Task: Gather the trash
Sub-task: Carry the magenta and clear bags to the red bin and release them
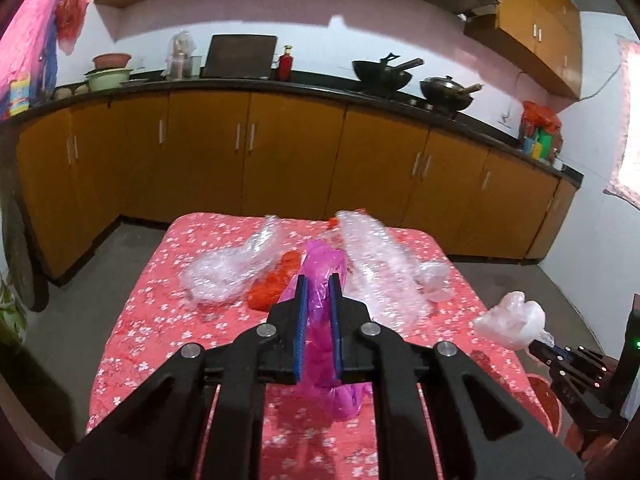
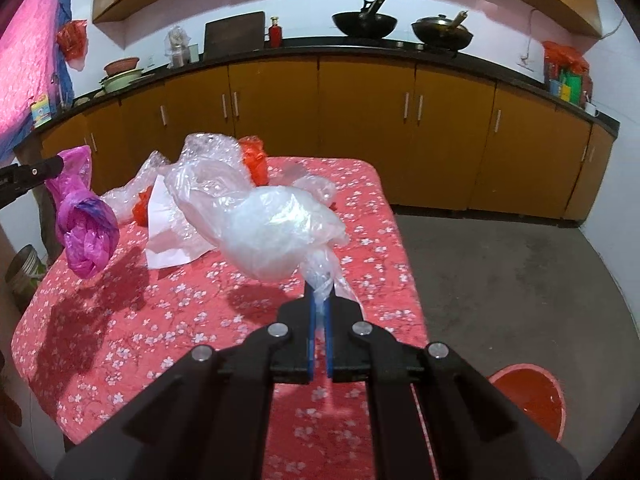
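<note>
Kitchen table (image 2: pixel 360 208): crumpled pink bag (image 1: pixel 320 276)

two grippers (image 1: pixel 318 280) (image 2: pixel 319 300), one pink bag (image 1: pixel 320 272), one white bag (image 2: pixel 272 236), two woks (image 2: pixel 364 24) (image 2: pixel 440 34), one red basin (image 2: pixel 532 400).

No legible text, labels or numbers anywhere.

Glossy, crinkled thin plastic forms the magenta bag (image 1: pixel 320 276) and the clear bag (image 2: pixel 272 232); the floral tablecloth (image 2: pixel 120 340) looks matt cloth, the cabinets (image 1: pixel 280 152) smooth wood.
</note>
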Demonstrator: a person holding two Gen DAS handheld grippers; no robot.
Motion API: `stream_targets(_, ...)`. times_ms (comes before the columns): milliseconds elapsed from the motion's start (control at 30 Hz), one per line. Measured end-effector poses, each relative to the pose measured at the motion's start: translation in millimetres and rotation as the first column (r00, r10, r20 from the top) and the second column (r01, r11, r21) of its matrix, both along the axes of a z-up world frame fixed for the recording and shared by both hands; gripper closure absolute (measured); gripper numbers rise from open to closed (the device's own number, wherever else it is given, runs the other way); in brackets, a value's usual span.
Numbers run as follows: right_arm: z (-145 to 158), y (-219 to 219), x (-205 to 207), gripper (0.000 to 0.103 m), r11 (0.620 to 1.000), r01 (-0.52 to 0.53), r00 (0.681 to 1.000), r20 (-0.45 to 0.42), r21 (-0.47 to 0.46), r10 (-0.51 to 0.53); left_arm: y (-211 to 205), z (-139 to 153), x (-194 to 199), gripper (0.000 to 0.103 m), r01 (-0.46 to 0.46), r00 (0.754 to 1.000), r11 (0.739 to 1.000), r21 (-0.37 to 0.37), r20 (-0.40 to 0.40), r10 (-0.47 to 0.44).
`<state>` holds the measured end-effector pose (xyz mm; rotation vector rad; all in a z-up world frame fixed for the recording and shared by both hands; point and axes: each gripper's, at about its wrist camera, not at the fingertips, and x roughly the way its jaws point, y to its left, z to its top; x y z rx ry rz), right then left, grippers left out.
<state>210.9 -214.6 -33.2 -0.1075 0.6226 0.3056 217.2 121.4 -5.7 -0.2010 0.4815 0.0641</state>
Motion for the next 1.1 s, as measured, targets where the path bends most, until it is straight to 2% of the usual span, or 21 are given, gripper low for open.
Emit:
stream_targets(433, 10, -37, -1, 0.098, 0.992, 0.124, 0.992, 0.033, 0.017, -0.124, -48, 2, 10, 0.093, 0.084, 0.996, 0.996, 0.022, 0.019, -0.085)
stream_targets(733, 12, -90, -6, 0.098, 0.971, 0.237, 0.970, 0.046, 0.022, -0.237, -108, -1, 21, 0.093, 0.192, 0.981, 0.981, 0.022, 0.012, -0.193)
stream_targets(900, 6, -132, -12, 0.098, 0.946, 0.324, 0.945, 0.043, 0.021, -0.324, -156, -7, 29, 0.093, 0.269, 0.963, 0.963, 0.022, 0.011, -0.269)
stream_targets(1100, -7, -188, -22, 0.098, 0.901, 0.434, 0.900, 0.038, 0.015, -0.435, -216, -19, 37, 0.093, 0.361, 0.933, 0.933, 0.005, -0.006, -0.361)
